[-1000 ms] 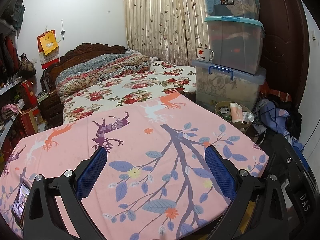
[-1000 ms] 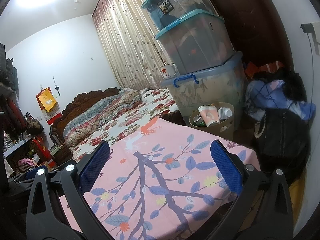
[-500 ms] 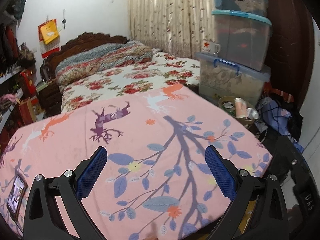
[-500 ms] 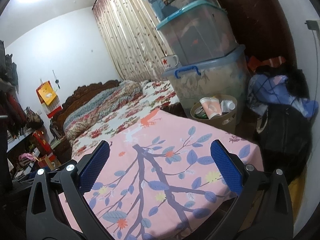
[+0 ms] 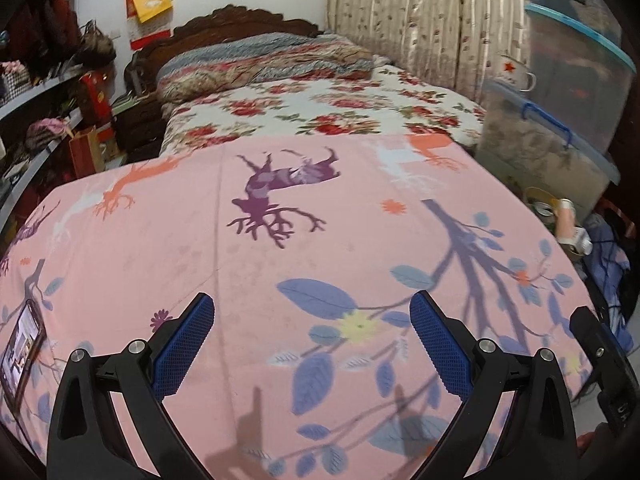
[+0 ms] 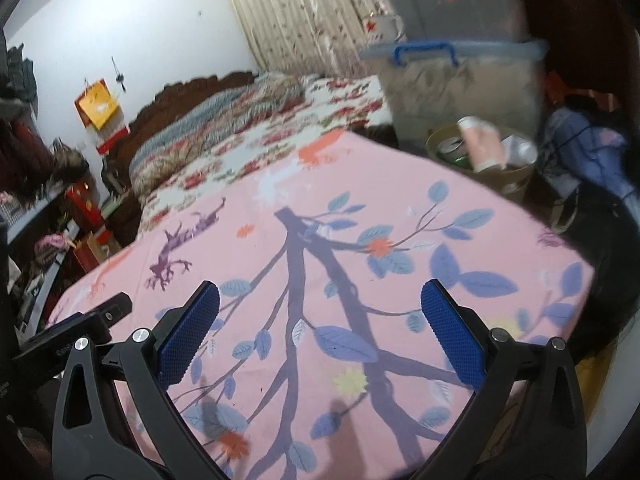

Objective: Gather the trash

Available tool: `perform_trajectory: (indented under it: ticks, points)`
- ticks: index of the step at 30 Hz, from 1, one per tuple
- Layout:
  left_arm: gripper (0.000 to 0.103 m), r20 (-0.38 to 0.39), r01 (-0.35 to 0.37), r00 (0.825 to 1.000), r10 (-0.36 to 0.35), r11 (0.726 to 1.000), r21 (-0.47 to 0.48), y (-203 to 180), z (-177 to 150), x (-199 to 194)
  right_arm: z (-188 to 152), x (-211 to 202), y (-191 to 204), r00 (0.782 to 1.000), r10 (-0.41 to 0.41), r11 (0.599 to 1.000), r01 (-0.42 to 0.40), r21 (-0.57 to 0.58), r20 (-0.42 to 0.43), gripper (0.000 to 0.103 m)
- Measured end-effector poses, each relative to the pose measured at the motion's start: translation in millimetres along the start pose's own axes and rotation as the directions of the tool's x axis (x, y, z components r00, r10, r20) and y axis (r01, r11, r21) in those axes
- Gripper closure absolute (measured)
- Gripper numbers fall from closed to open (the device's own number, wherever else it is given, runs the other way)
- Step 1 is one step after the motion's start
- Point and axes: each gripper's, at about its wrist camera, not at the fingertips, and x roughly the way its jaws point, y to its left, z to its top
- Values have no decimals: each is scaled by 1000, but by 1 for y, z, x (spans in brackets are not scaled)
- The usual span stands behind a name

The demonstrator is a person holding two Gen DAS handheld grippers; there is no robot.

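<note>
Trash sits in a round bin (image 6: 504, 178) on the floor beside the table (image 5: 280, 264) with its pink tree-print cloth — cups and a can inside, labels unreadable. Left hand-held gripper (image 5: 312, 316) jaws apart, empty. Right hand-held gripper (image 6: 320, 304) likewise apart. Phone (image 5: 20, 344) at the table's edge.
</note>
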Motion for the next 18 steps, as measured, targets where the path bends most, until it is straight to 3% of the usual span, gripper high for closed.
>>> perform_trajectory:
  ticks: [8, 18]
  points:
    - [9, -20, -24, 1000, 24, 1000, 5, 5, 6, 20, 3, 33, 8, 998, -10, 1000, 8, -27, -66, 3]
    - [9, -18, -6, 1000, 6, 1000, 20, 0, 9, 26, 9, 41, 7, 997, -29, 999, 27, -18, -76, 3]
